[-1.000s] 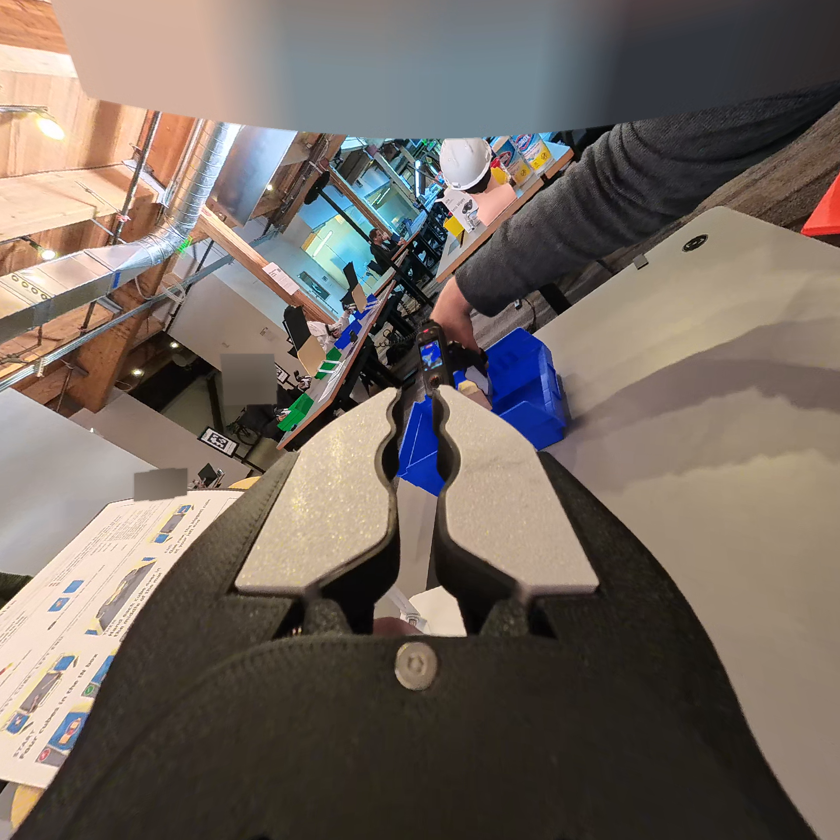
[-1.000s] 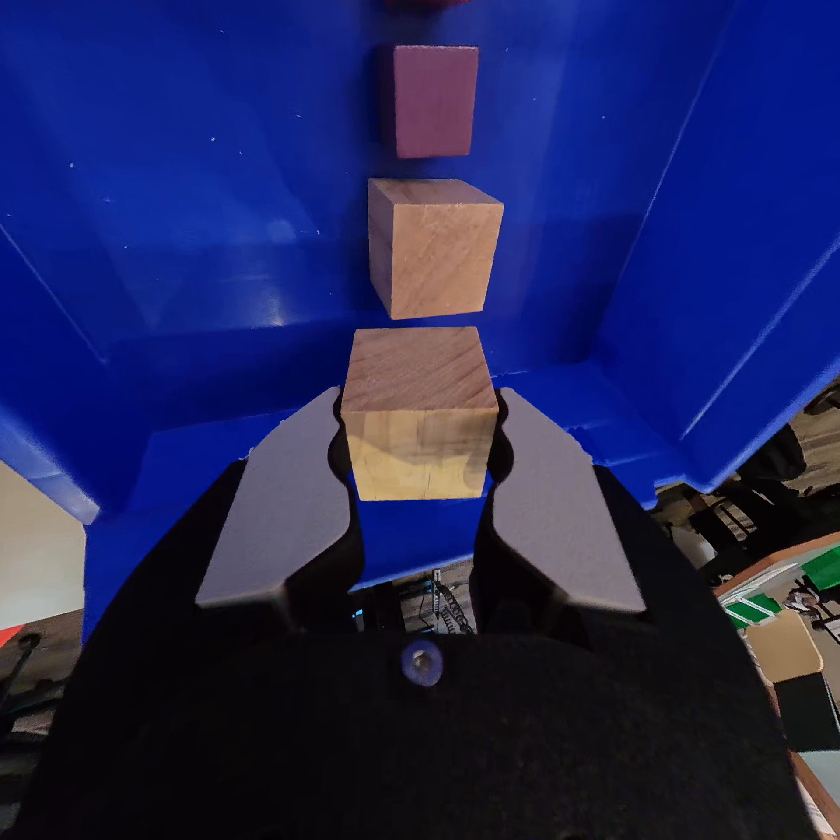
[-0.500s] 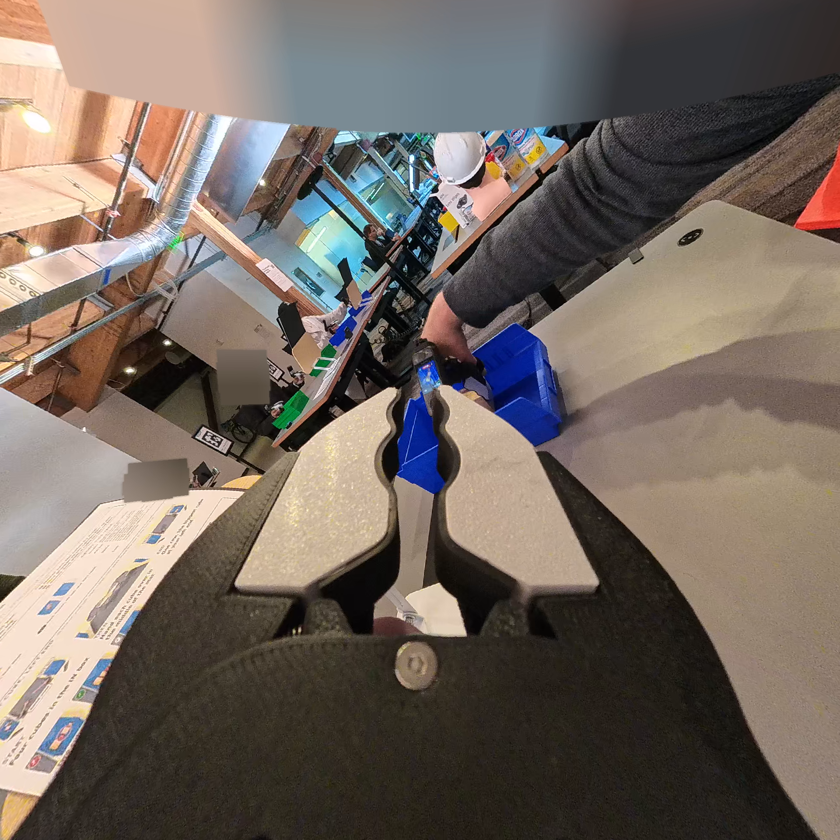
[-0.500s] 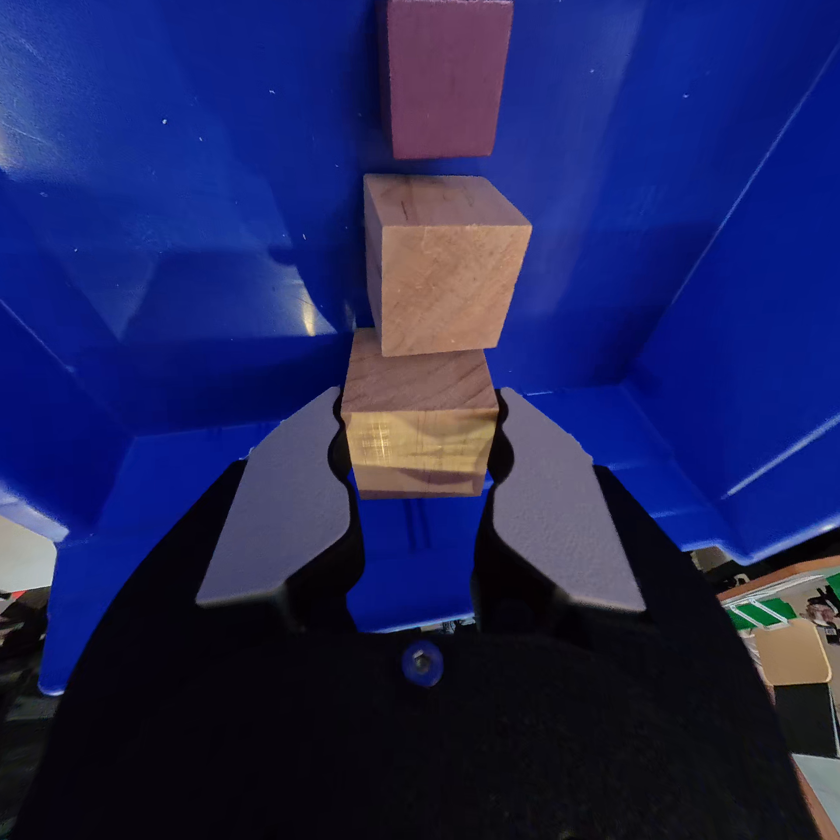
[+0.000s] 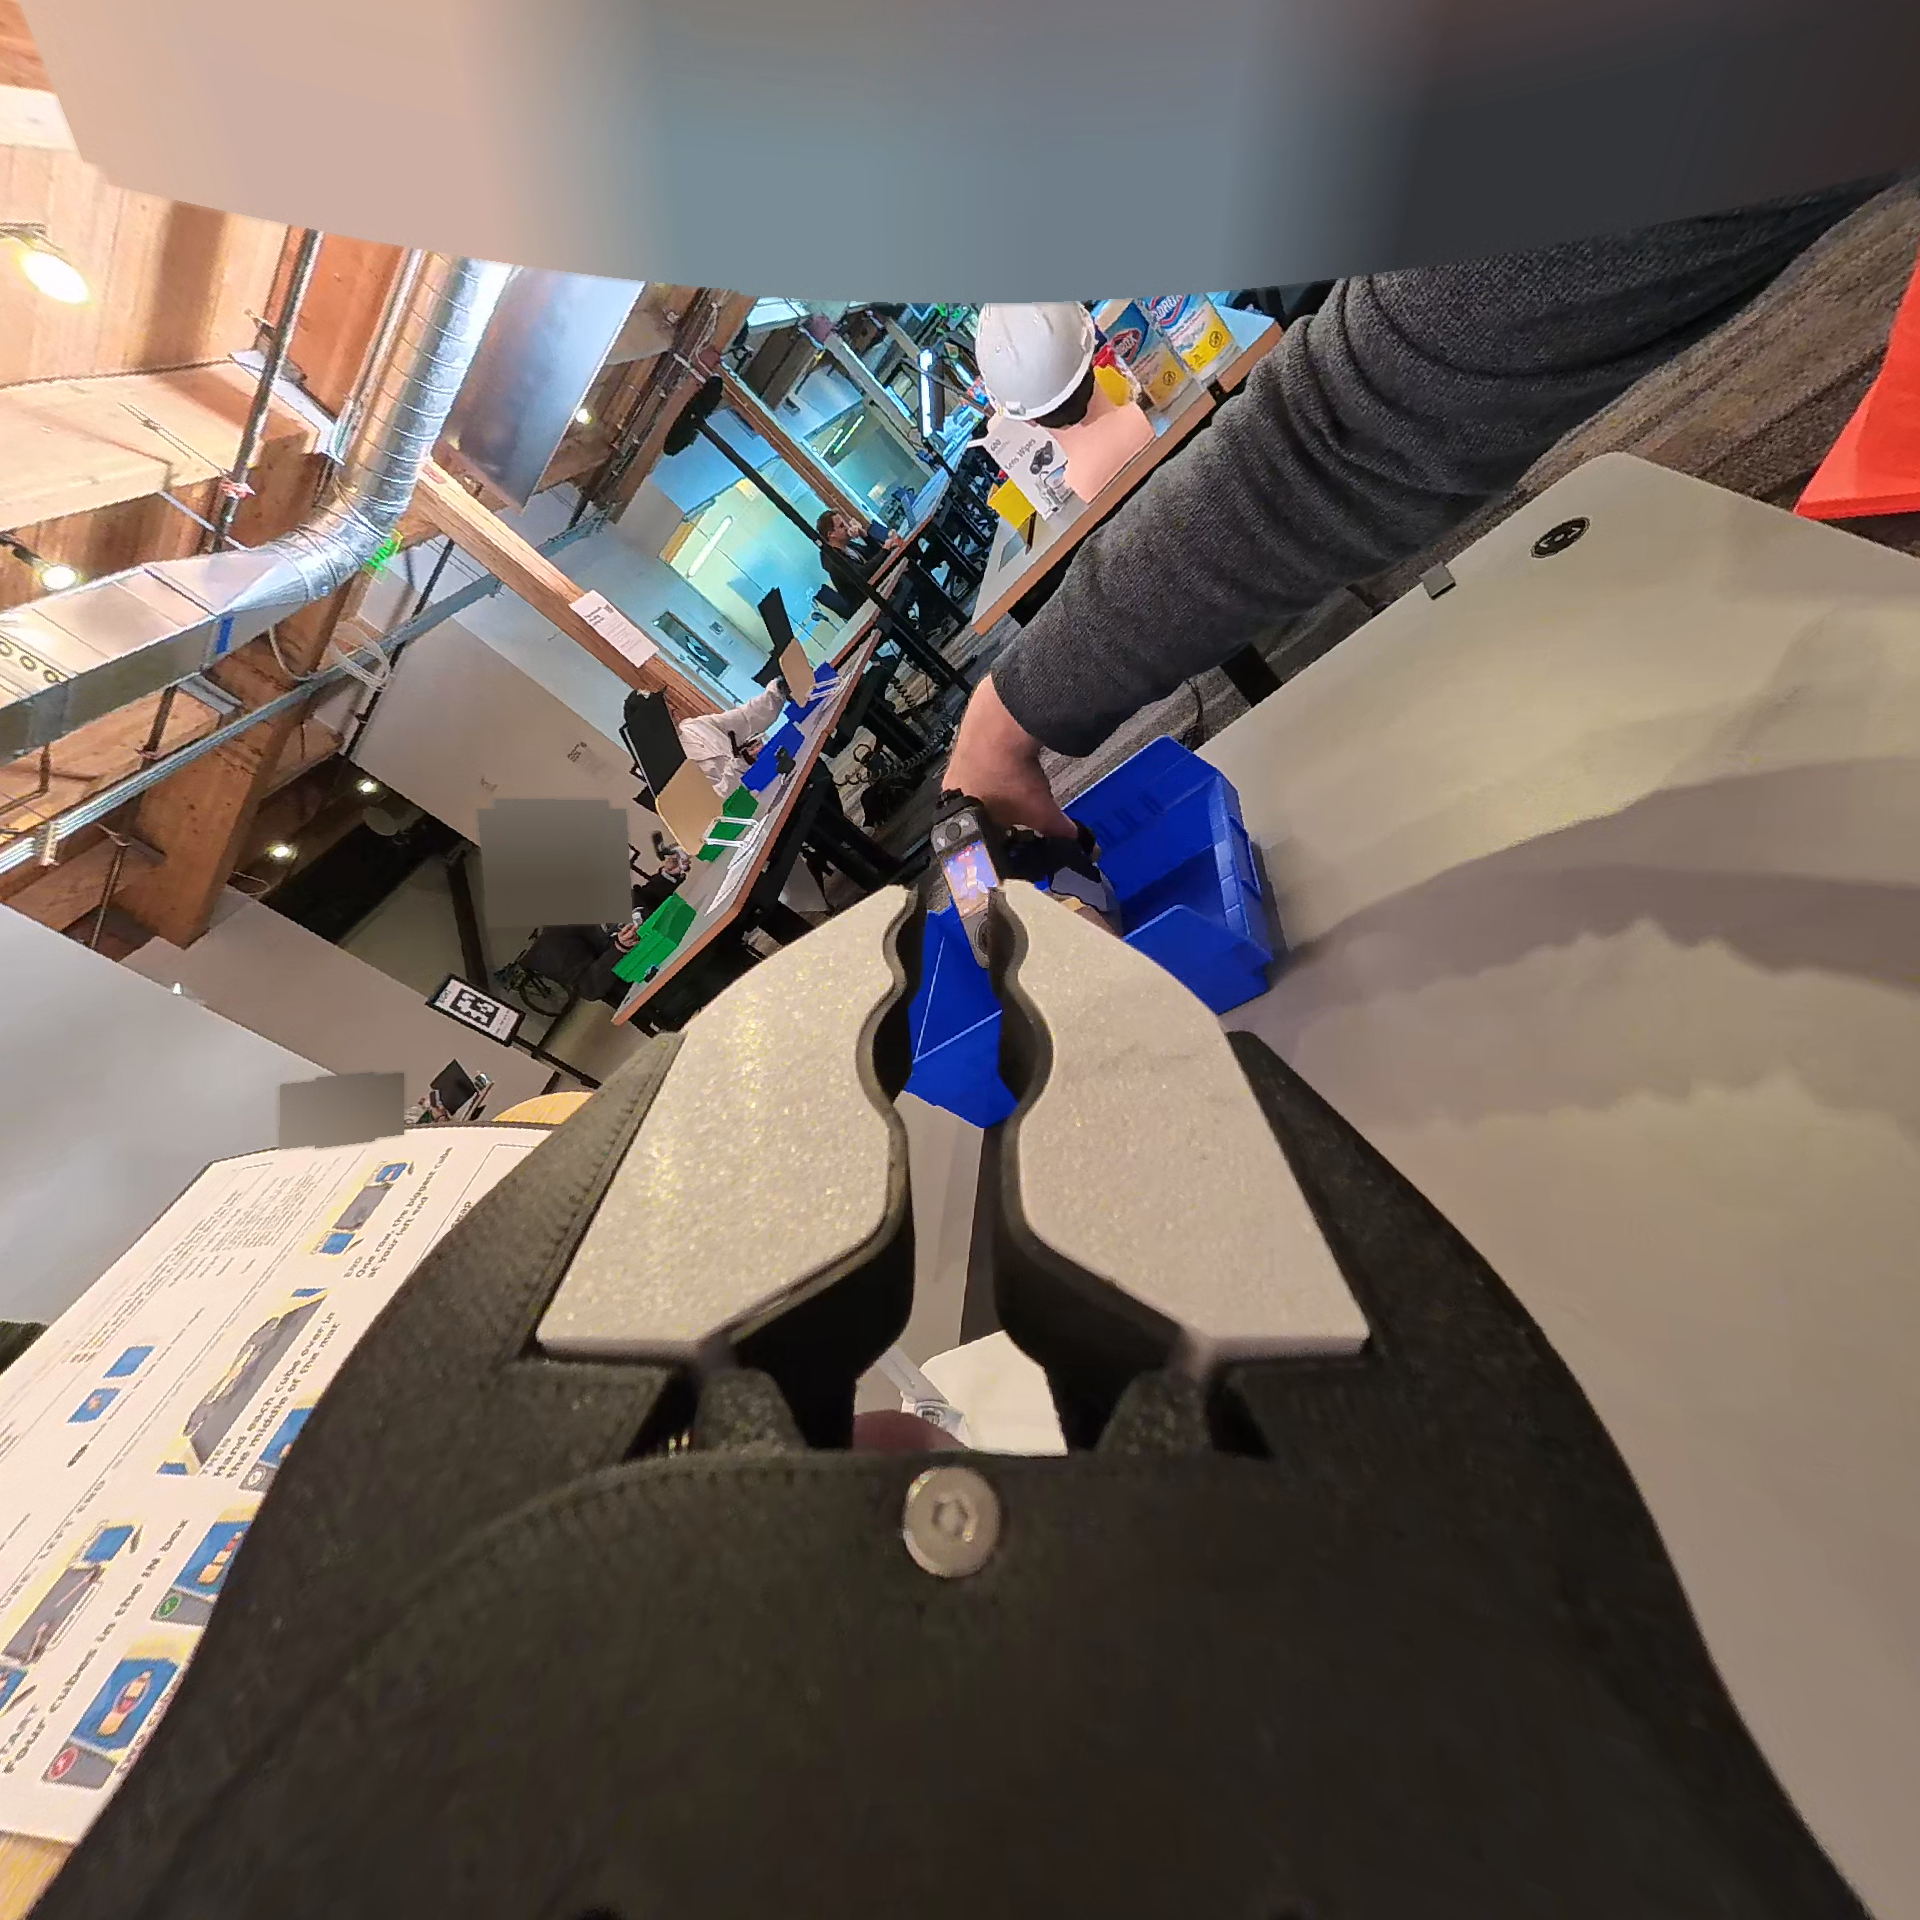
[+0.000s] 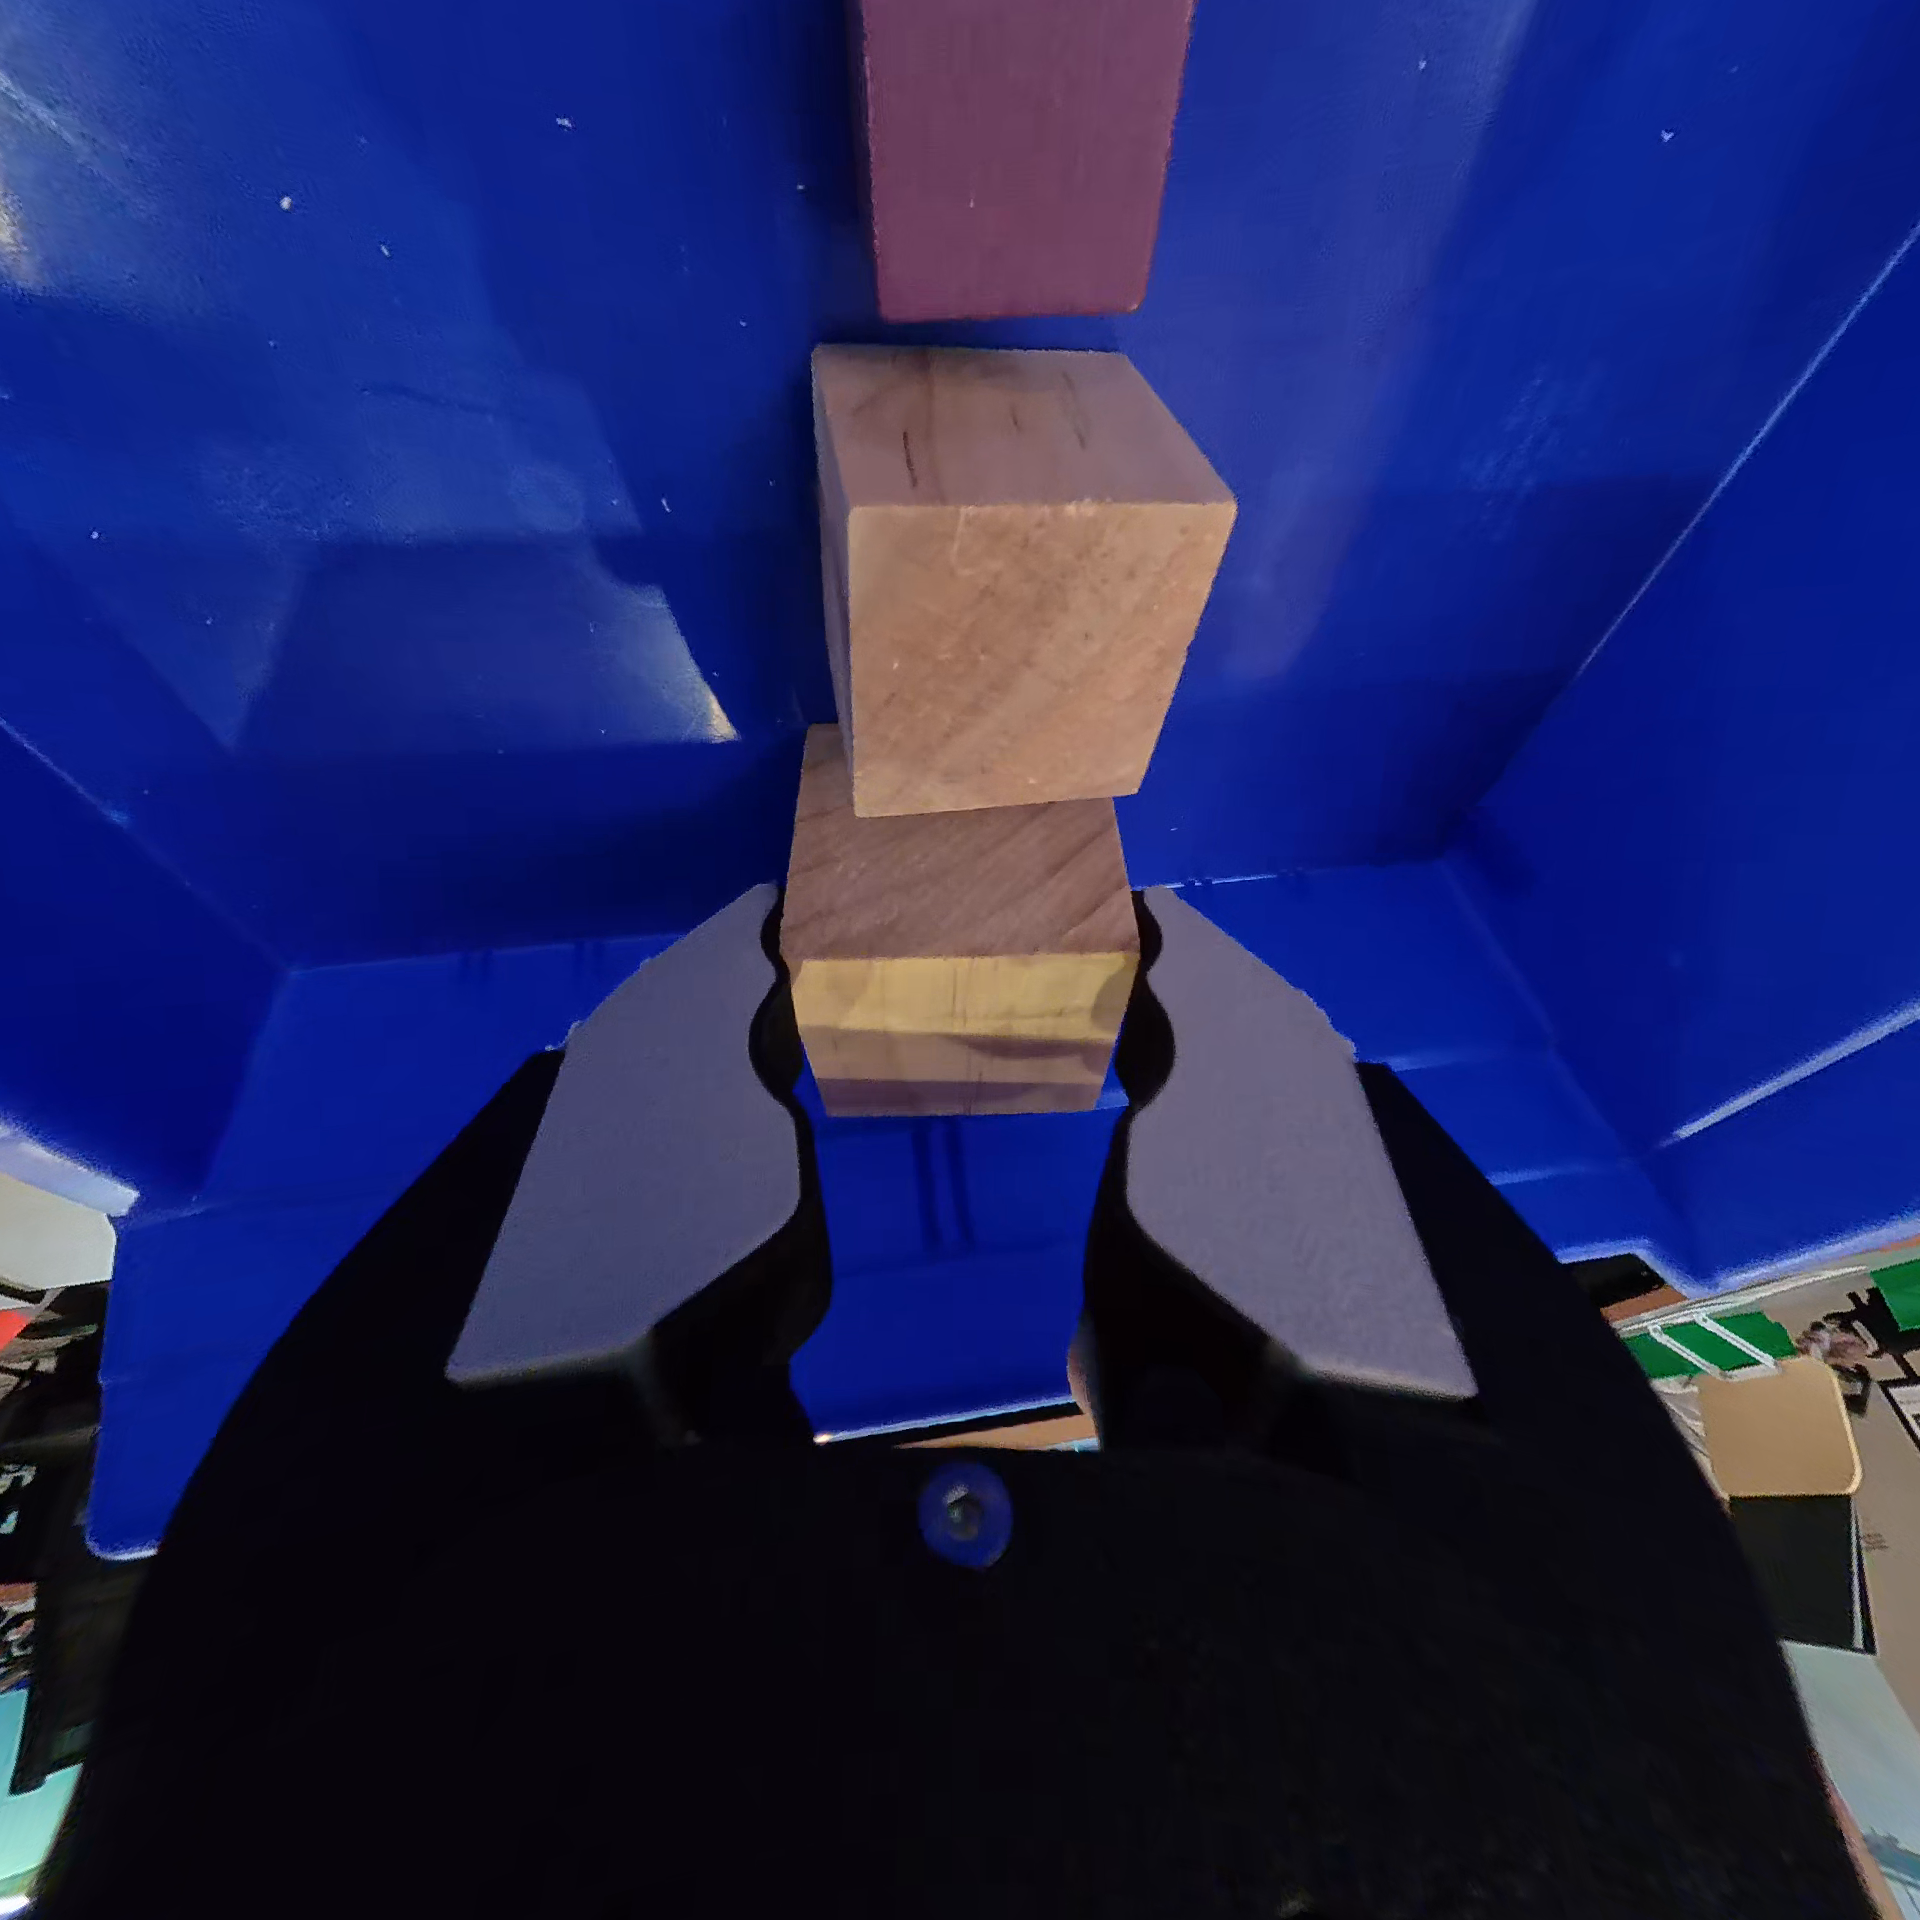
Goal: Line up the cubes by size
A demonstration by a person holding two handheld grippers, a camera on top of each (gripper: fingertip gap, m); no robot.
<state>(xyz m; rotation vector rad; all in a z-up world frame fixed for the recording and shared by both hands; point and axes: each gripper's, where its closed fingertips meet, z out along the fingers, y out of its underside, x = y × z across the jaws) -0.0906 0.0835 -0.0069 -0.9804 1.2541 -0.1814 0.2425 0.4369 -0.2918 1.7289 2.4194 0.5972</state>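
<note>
Purple cube (image 6: 1018,156) cut off at top edge, held cube (image 6: 956,977) partly hidden behind nearer wooden cube (image 6: 1018,623)

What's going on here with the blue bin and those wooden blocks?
A person is working with two handheld grippers. The right gripper is inside a blue bin, its fingers clamped on a plain wooden cube. Beyond it in the bin sit another wooden cube and a purple cube, roughly in a row. The left gripper holds nothing, its fingers nearly together, above the grey table beside a printed instruction sheet.
</note>
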